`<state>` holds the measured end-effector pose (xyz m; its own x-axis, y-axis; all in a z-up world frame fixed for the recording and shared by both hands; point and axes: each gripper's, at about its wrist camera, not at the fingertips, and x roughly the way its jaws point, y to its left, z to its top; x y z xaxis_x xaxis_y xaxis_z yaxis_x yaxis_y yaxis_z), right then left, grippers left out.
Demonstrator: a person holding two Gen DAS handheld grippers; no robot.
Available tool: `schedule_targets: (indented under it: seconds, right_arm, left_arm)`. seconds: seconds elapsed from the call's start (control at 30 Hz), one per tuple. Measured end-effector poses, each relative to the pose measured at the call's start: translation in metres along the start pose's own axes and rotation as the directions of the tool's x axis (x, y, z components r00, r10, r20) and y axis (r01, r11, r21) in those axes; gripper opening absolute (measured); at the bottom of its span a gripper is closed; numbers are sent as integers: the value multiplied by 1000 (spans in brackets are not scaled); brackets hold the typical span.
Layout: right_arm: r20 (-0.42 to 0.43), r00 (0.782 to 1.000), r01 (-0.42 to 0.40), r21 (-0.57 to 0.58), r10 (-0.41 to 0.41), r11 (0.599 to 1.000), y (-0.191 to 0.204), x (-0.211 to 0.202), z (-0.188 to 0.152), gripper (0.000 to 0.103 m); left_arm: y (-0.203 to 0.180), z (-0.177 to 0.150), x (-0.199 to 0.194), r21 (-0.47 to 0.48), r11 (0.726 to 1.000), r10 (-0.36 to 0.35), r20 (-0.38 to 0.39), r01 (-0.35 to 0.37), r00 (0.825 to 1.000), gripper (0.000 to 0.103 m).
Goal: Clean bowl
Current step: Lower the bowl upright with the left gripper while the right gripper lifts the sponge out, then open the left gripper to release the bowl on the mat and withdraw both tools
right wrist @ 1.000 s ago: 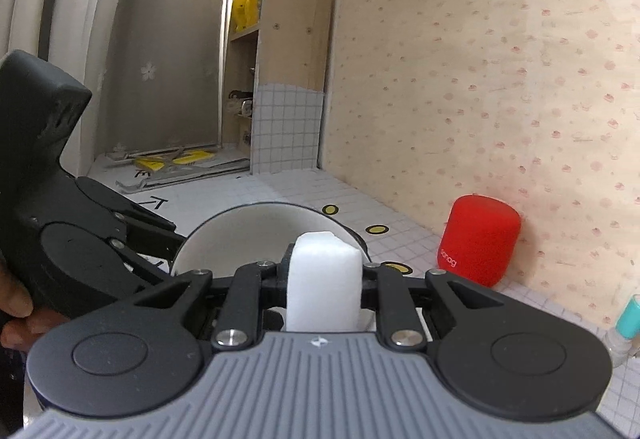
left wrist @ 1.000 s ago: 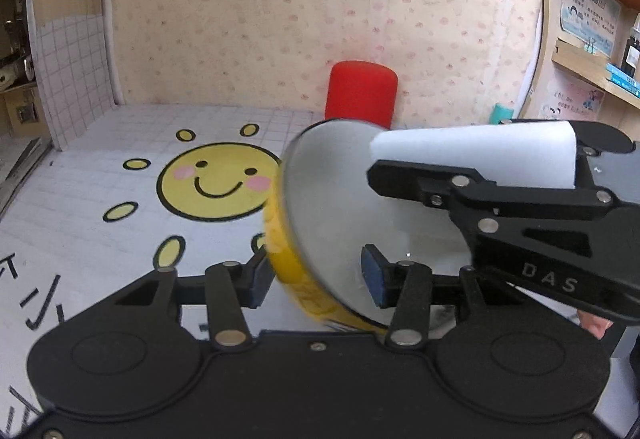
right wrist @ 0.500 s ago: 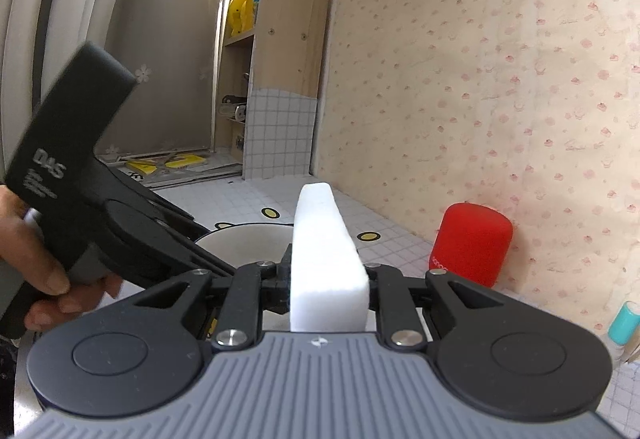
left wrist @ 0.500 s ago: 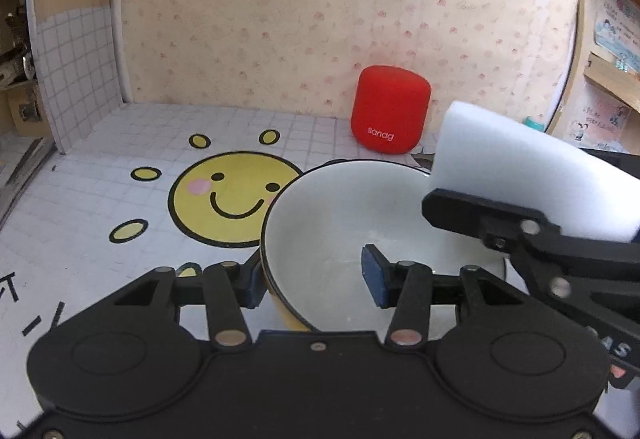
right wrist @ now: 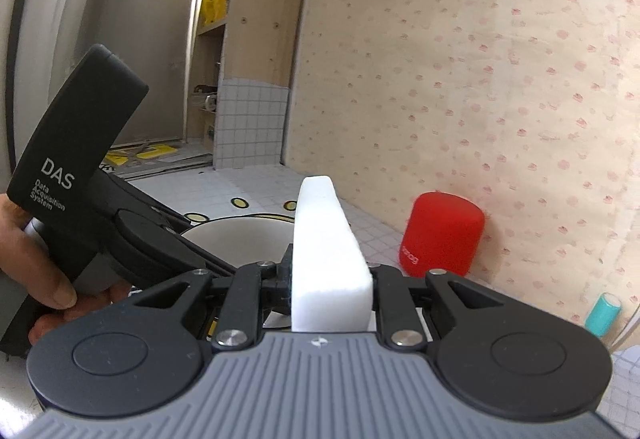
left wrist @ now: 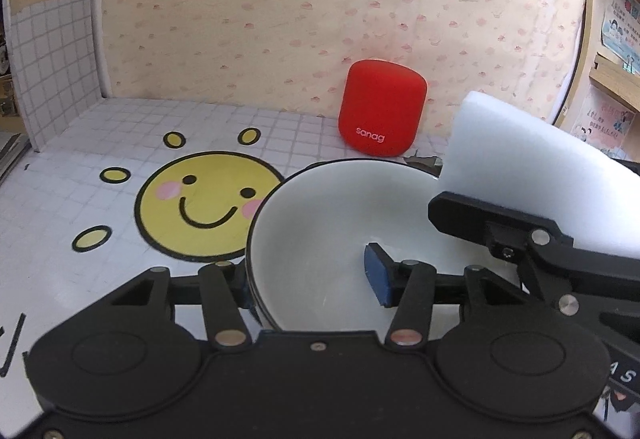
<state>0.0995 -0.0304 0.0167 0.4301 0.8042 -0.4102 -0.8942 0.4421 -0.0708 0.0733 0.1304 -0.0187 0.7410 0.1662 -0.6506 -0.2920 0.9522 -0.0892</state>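
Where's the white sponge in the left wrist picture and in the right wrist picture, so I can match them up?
Left wrist view: the white sponge is at the right edge, above the bowl, clamped in the right gripper.
Right wrist view: the sponge stands in the centre, shut between the gripper's fingers.
Shared landmark: the red speaker, by the wall beyond the bowl.

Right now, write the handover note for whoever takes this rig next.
Left gripper: straddles the bowl wall, one finger outside, one inside; jaws opening, so the hold is loosening.
Right gripper: shut on the sponge, held up beside the bowl, not touching its inside.
Bowl sits upright on the table by the smiley print, red speaker behind.
Done: the inside looks clean.
Left: let go of the bowl, put the sponge down.
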Motion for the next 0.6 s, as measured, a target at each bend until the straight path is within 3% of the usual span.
schedule_targets:
  seconds: [0.6]
  right_arm:
    - [-47,980,196,105,-192,975,-41,0,-8,21]
  left_arm:
    - [-36,29,42,57,998,-32,-1,32,999,62]
